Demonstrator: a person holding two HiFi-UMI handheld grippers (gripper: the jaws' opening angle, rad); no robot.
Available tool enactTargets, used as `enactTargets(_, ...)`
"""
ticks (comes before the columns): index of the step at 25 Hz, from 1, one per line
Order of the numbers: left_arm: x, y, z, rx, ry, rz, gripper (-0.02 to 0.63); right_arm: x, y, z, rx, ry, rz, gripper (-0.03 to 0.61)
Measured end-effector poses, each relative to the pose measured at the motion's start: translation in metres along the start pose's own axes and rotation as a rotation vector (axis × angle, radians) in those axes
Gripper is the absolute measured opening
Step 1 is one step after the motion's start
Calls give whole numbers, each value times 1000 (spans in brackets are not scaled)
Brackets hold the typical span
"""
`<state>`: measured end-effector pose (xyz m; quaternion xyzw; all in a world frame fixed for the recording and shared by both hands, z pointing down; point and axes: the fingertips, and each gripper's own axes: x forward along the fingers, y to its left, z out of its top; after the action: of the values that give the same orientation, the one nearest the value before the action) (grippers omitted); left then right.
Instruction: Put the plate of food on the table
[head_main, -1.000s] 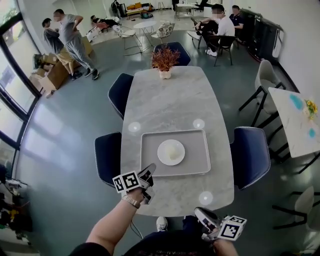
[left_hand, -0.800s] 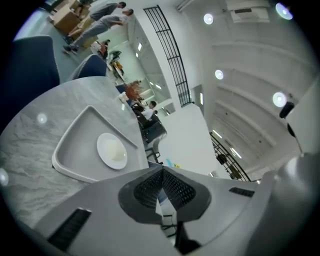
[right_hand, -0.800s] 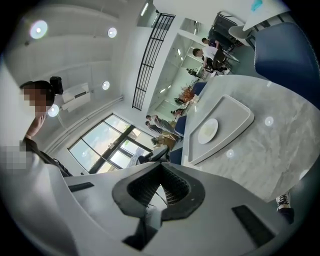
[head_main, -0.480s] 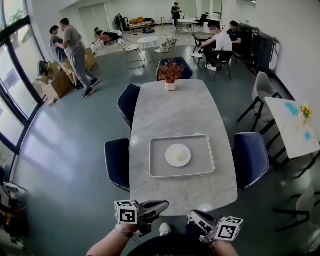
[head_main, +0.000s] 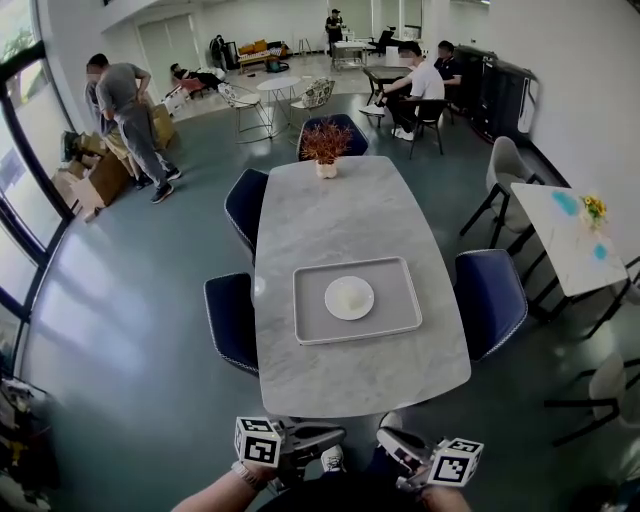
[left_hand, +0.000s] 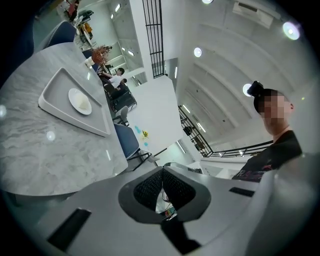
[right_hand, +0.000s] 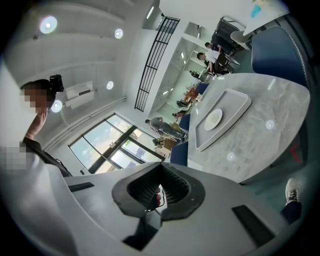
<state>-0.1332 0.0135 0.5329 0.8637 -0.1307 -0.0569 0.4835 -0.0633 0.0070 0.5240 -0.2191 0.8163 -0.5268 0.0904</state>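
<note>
A white plate (head_main: 349, 297) with a pale mound of food lies in a grey tray (head_main: 310, 325) on the marble table (head_main: 340, 215). The plate (left_hand: 80, 101) and the tray (left_hand: 50, 102) also show in the left gripper view, and the plate (right_hand: 213, 119) in the right gripper view. My left gripper (head_main: 335, 433) and right gripper (head_main: 385, 439) hang low at the bottom of the head view, clear of the table's near end, well short of the tray. Both are shut with nothing between the jaws, which meet tip to tip.
Dark blue chairs (head_main: 232, 320) (head_main: 488, 300) flank the table, and a potted dried plant (head_main: 326, 146) stands at its far end. A second white table (head_main: 575, 235) is at the right. Several people stand and sit at the back of the room.
Both grippers have drawn back from the table's near edge toward my body. The view has pulled away, so the table and tray sit farther off. Plate and tray have not moved.
</note>
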Motion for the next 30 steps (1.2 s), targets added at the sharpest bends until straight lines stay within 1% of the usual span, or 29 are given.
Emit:
enactTargets(2,2,-10,-5,2,-1,2,8,-6,5,1,2,-9,6,11)
enactTargets(5,7,-23,-9,11,-30,13,8,-13,9,5,-17,0,22,11)
enactTargets(9,21,-35,-18,30,-91,47,8,-32,12,10,-75,56,52,11)
enactTargets(12,33,-48,-26,18,-155,74,8,-58,16,7,-106,95,59,11)
enactTargets(14,43,-56,-33,11,-188,88,8,-81,16,5,-107,111,65,11)
enactTargets(19,71,-70,-59,-23,-242,107,8,-122,6,-8,-96,154,82,11)
enactTargets(23,87,-76,-87,-54,-260,147,8,-144,6,-22,-84,197,116,11)
enactTargets(30,97,-91,-123,-32,-272,178,8,-166,9,-39,-74,230,161,11)
